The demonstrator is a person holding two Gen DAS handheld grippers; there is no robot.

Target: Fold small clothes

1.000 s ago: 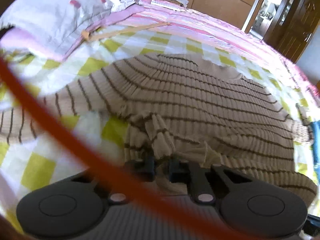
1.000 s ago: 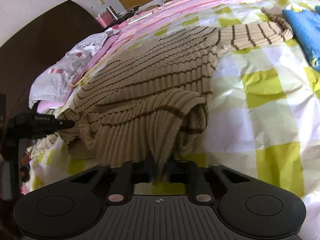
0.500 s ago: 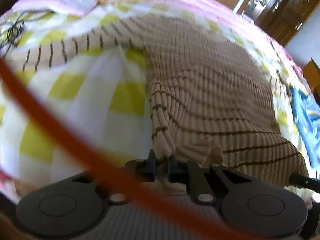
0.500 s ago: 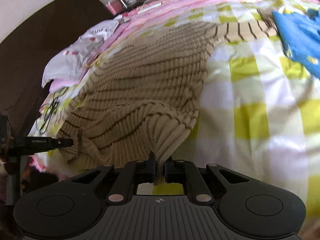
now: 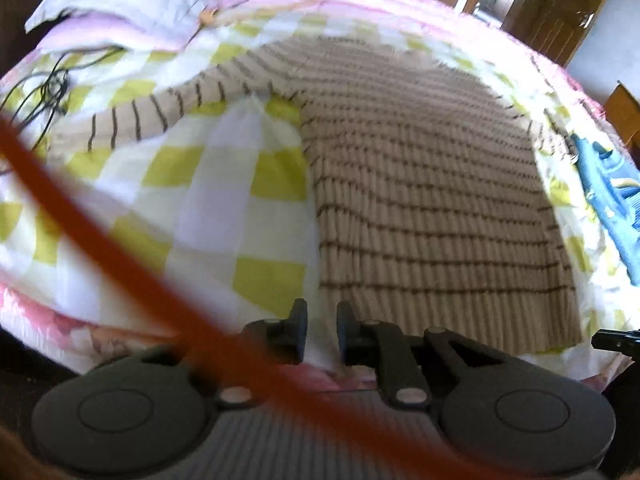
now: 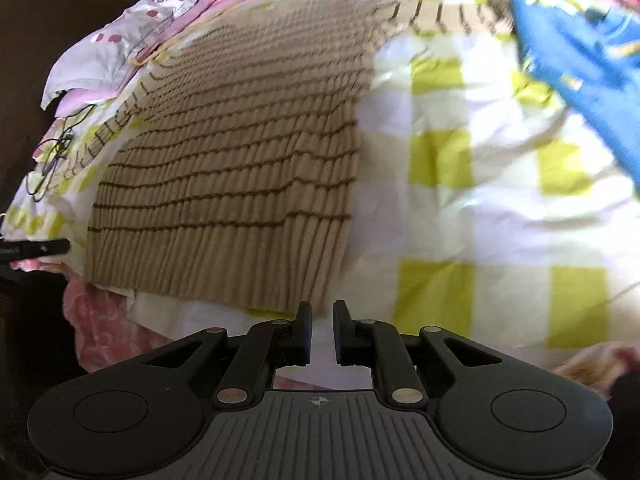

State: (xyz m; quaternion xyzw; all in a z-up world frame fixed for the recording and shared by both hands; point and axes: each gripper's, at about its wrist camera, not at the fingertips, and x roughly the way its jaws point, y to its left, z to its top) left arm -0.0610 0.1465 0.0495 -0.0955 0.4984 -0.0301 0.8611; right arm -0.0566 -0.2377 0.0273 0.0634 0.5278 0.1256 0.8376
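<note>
Left wrist view: you are hovering both tongs, left gripper (image 5: 322,312) and right gripper (image 6: 322,312), slightly parted and empty, having just been opening; the sweater (image 5: 432,200) is lying flat, folding not begun.

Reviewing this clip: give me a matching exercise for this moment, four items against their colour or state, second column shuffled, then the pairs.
Column one:
1. striped sweater
2. blue garment
3. left gripper
4. black cable

Column two:
A. tangled near the pillow
B. jaws apart, nothing between them
C. spread flat, beige with brown stripes
D. bunched beside the sweater's sleeve

Pairs: 1-C, 2-D, 3-B, 4-A
</note>
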